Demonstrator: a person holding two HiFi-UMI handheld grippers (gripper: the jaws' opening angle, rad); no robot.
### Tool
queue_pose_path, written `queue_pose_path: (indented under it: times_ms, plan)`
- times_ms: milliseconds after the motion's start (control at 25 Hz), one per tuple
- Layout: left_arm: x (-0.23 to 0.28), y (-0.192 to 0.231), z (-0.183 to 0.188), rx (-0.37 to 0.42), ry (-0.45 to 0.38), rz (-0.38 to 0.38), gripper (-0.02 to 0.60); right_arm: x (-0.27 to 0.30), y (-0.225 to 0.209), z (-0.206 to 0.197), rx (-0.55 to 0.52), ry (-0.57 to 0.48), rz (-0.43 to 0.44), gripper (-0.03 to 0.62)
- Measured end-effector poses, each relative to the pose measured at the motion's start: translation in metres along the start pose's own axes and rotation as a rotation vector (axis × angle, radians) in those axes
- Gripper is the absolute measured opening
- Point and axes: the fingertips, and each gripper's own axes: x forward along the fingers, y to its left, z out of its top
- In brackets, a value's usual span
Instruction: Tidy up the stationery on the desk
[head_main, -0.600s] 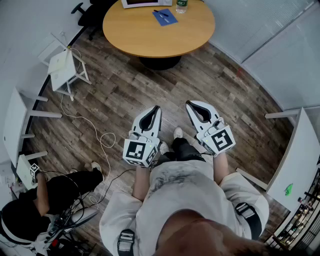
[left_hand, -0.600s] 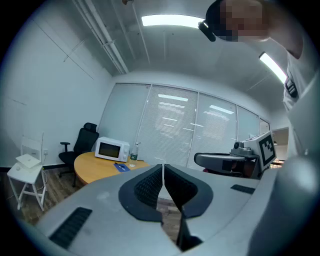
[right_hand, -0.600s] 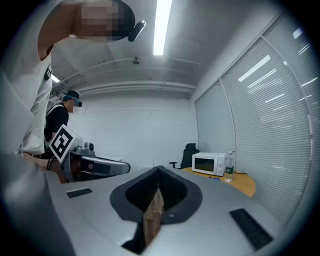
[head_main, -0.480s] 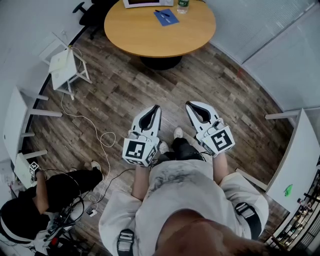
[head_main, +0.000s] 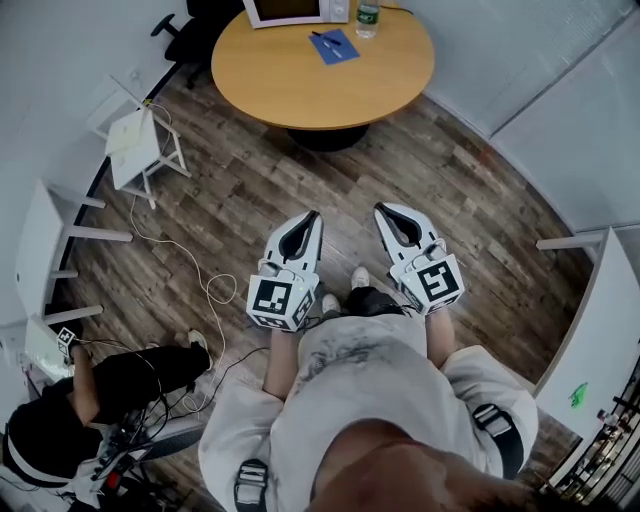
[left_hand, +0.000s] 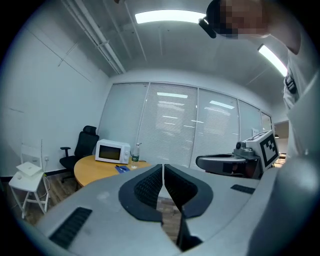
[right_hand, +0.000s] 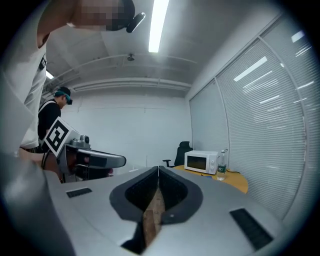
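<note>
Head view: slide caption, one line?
Left gripper and right gripper shut, empty, over wood floor; round desk with blue notebook ahead.

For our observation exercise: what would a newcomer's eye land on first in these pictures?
Mid-frame in the head view, the left gripper and right gripper, both shut and empty, are held over the floor. At the top, a round table bears a microwave, a bottle and a blue notebook.

I see a white microwave (head_main: 296, 10) and a water bottle (head_main: 368, 16) side by side at the far end of the room, with a black office chair (head_main: 185, 25) off to their left. A small white side table (head_main: 135, 145) stands on the wood floor (head_main: 450, 200). A white cable (head_main: 165, 243) snakes past it towards a person (head_main: 95, 395) in dark clothes, low at my left. Blinds (left_hand: 170, 125) cover the far wall.
</note>
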Motion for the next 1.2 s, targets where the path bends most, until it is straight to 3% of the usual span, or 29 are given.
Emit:
queue_pose_path:
  times_ms: [640,1200]
  plan:
    - [0.083,0.015,0.019,0.029,0.003,0.071,0.020,0.049,-0.077,0.019,-0.012,-0.047,0.106,0.063]
    - [0.159,0.118,0.039,0.012,0.004,0.011,0.020,0.156,-0.125,0.031,-0.035,0.026,0.012,0.063]
